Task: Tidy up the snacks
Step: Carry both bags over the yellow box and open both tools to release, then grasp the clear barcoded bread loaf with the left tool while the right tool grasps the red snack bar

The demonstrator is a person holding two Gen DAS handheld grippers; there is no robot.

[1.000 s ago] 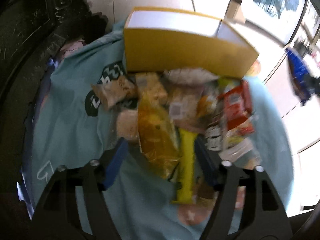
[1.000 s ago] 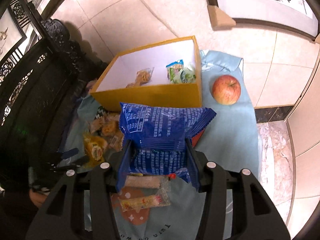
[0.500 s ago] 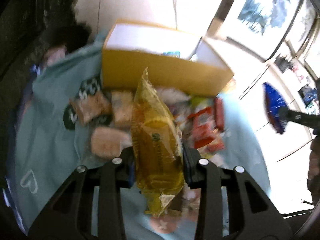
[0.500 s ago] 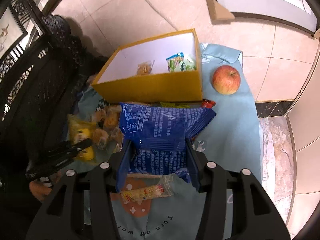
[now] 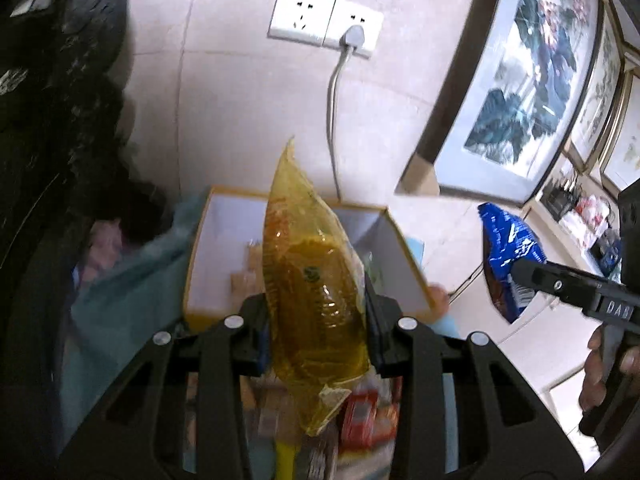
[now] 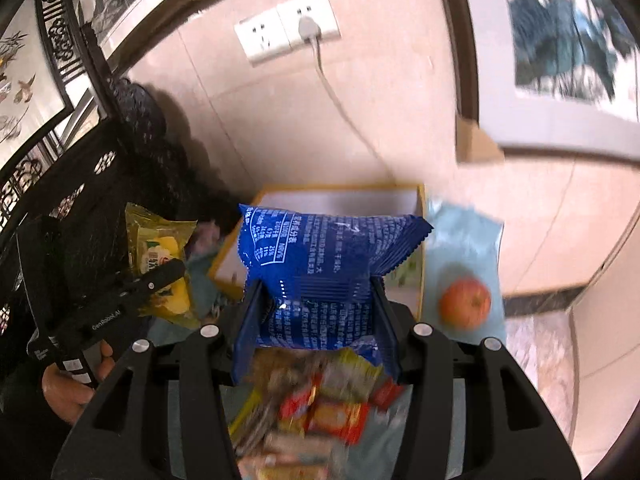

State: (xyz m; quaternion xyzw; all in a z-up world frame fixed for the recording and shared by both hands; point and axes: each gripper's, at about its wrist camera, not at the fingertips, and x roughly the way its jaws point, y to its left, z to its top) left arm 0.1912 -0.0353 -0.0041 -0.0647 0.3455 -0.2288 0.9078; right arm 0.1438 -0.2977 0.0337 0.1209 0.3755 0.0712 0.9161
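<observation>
So I had my left gripper's (image 5: 318, 312) fingers clamped on the yellow snack packet (image 5: 314, 300) and my right gripper's (image 6: 316, 320) on the blue snack bag (image 6: 320, 272), both held above the open yellow box (image 6: 419, 248), ready to drop in.

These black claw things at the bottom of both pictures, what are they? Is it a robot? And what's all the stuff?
No robot: a person holds a grabber tool in each hand, and each tool has a camera looking along its two fingers. One picture comes from the left gripper, pinching a yellow snack packet. The other comes from the right gripper, pinching a blue snack packet. Each tool shows in the other's picture. Below lies a light blue cloth with a pile of snacks, a red apple and a yellow box that is white inside and already holds a few snacks.
</observation>
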